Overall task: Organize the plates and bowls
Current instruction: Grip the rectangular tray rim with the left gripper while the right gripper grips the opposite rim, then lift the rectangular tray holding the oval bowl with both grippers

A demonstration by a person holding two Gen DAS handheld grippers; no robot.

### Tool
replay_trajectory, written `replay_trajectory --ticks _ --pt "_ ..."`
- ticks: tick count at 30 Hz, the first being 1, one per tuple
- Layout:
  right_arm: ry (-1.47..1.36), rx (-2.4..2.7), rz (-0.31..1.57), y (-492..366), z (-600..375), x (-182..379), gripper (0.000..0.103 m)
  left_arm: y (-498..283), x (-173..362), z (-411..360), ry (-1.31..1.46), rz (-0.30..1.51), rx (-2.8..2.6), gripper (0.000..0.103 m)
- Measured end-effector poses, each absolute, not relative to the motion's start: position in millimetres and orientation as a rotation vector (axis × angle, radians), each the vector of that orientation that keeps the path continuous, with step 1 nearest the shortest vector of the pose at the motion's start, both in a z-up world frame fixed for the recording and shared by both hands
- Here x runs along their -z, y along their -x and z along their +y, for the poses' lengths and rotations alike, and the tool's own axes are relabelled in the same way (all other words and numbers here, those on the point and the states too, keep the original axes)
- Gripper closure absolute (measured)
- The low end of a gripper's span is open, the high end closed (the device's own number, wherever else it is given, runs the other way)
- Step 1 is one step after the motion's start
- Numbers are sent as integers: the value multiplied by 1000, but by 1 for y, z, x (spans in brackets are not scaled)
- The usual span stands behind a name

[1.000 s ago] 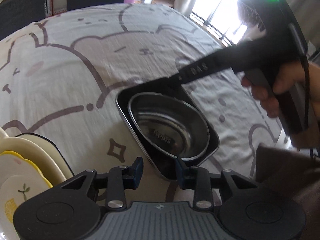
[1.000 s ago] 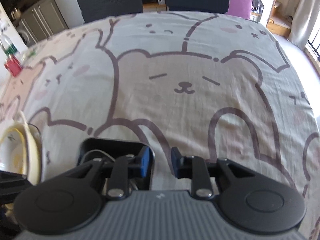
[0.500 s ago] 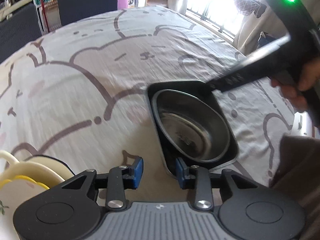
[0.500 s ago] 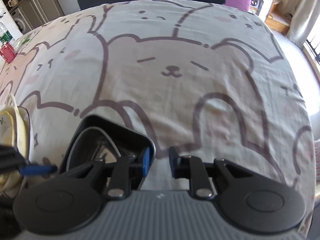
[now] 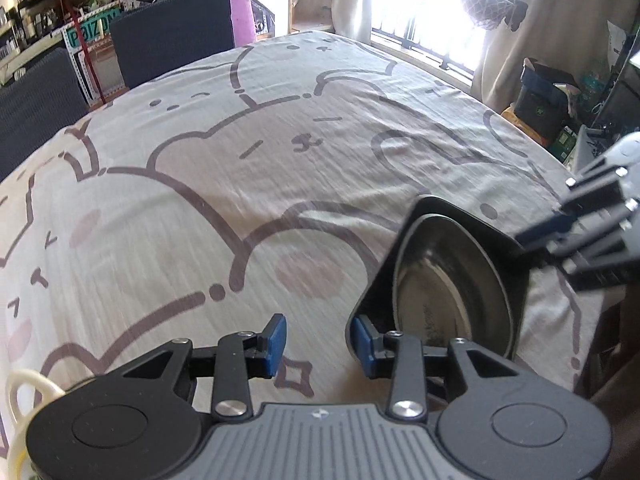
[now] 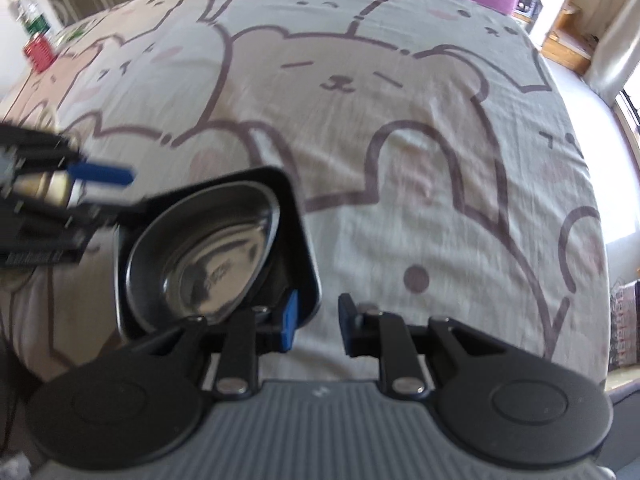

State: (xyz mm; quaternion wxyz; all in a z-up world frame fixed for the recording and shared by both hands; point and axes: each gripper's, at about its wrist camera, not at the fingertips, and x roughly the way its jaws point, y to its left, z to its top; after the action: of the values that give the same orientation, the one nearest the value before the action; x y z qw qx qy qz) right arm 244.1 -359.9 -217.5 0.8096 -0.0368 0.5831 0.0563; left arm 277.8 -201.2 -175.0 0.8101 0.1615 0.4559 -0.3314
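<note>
While the black square tray (image 6: pixel 304 264) lies on the bear-print tablecloth (image 5: pixel 248 184) with the steel bowl (image 6: pixel 208 256) nested inside, the right gripper (image 6: pixel 318 320) stands slightly parted astride the tray's near corner, though I cannot tell if its pads press the rim. The left gripper (image 5: pixel 318 344) is spreading, its 2 blue pads pinching nothing, its right pad at the tray's edge. Lettering in the bowl's bottom is too blurred to read, and a green sign (image 5: pixel 94 32) behind the chairs is only partly legible.

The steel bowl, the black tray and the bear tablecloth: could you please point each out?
steel bowl (image 6: pixel 208 264), right wrist view, inner floor.
black tray (image 6: pixel 296 216), right wrist view, far right rim.
bear tablecloth (image 5: pixel 280 148), left wrist view, a bear's face.
</note>
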Motion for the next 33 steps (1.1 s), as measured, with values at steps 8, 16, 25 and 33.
replay_trajectory --ticks 8,16,25,33 --pt "151 -175 1272 -231 -341 220 76 -283 177 -205 -296 1002 673 64" --pt "13 -127 1201 -245 -358 204 80 -274 177 -198 -221 1085 689 65" --pt "-13 -115 1210 -248 -361 209 90 -267 176 -195 -172 1138 696 66" --pt "-17 -93 1205 -251 -361 213 89 -265 180 -196 -134 1183 702 68"
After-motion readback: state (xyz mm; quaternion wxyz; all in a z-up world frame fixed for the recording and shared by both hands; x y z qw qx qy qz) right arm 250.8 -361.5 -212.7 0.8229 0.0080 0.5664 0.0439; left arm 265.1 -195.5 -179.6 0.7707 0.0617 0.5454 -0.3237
